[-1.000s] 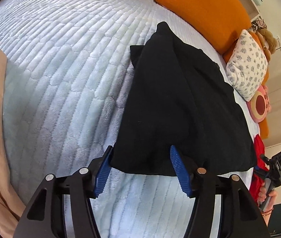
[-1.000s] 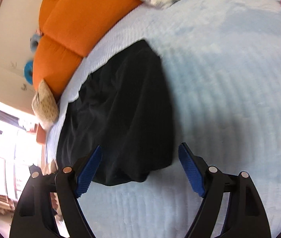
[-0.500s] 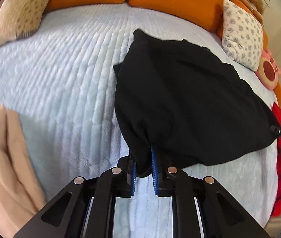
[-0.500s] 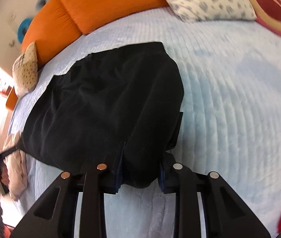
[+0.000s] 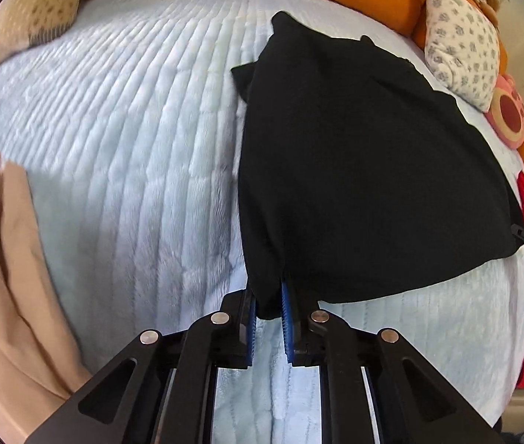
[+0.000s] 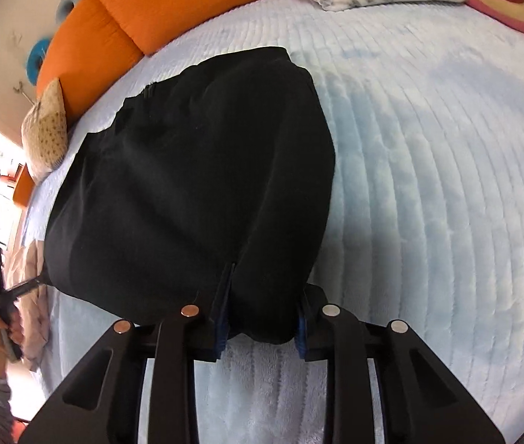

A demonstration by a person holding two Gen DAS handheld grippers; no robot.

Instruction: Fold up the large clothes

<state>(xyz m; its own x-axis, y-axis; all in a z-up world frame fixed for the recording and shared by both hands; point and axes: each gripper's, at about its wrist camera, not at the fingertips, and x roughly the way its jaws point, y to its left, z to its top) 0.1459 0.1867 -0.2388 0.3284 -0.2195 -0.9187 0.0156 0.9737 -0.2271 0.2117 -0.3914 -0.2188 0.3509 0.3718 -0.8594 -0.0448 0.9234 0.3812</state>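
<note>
Bed (image 5: 121, 140): pale blue quilt under my tongs, orange cushions (image 6: 173, 3) beyond.
Black garment (image 5: 354, 170): partly folded ahead of me, near edge lifted; more folding left, I judge.
Left tongs (image 5: 268, 309): pinching one near corner.
Right tongs (image 6: 262, 314): easing open, bunched corner between them.

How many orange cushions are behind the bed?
2 show clearly: in the right wrist view, one cushion at top centre, another left of it. More orange at the edges may be others.
</note>
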